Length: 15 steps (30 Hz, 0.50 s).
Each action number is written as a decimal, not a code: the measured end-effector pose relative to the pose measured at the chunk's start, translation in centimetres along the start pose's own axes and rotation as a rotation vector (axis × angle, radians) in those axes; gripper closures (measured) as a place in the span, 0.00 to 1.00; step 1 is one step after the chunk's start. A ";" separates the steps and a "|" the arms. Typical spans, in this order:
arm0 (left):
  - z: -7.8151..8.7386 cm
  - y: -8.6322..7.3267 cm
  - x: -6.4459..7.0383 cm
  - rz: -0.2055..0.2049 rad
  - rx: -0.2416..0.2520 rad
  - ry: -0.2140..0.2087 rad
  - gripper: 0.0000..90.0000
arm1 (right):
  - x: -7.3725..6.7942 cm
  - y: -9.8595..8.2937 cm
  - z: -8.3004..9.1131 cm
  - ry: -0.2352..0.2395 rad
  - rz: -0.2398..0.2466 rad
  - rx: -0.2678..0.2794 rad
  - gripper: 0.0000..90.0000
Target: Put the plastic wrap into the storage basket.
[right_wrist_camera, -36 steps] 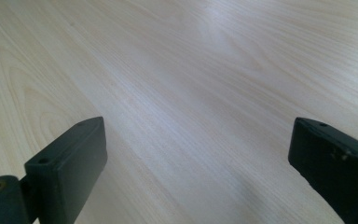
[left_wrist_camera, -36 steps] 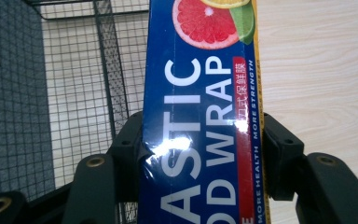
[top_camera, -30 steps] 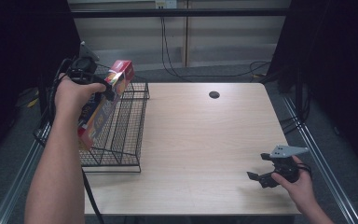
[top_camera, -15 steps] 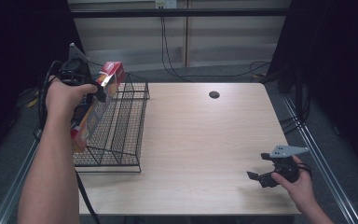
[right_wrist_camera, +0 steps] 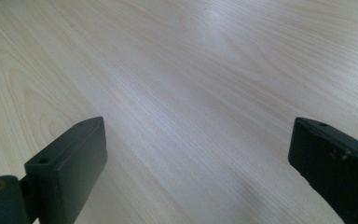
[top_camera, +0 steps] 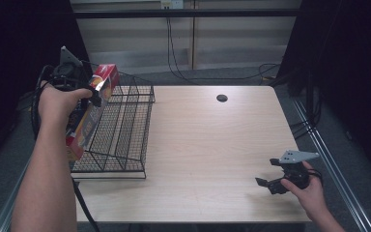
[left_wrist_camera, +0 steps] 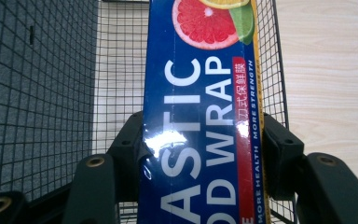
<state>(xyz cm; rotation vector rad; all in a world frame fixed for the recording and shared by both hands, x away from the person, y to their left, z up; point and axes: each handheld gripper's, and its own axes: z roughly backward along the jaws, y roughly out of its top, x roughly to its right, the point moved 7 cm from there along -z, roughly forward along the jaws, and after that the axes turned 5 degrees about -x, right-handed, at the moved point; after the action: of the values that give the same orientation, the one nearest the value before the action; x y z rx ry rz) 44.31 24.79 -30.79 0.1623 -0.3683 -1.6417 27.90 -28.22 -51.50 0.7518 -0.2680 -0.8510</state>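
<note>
A long blue and red plastic wrap box [top_camera: 92, 108] hangs tilted over the left side of a black wire basket [top_camera: 125, 140]. My left gripper [top_camera: 94, 94] is shut on the box near its upper end. In the left gripper view the box [left_wrist_camera: 200, 121] runs up between the two jaws, with the basket mesh [left_wrist_camera: 51, 93] behind it. My right gripper [top_camera: 272, 178] rests low near the table's front right corner, open, with bare wood between its jaws [right_wrist_camera: 196, 154].
The light wooden table [top_camera: 212, 145] has a small dark round hole [top_camera: 221, 98] near its far edge. Cables trail on the floor behind the table. Metal frame rails run along both table sides.
My left gripper has carried the box leftward and slightly up, from over the basket toward its left edge. The right gripper has stayed still.
</note>
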 end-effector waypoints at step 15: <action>0.2 0.0 -0.7 0.030 0.018 0.017 0.49 | 0.1 0.0 0.1 0.000 -0.006 0.001 0.05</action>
<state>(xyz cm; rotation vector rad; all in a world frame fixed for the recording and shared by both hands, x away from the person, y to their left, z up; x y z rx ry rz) 44.35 25.50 -30.68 0.1834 -0.3715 -1.6069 27.90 -28.31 -51.45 0.7539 -0.2664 -0.8561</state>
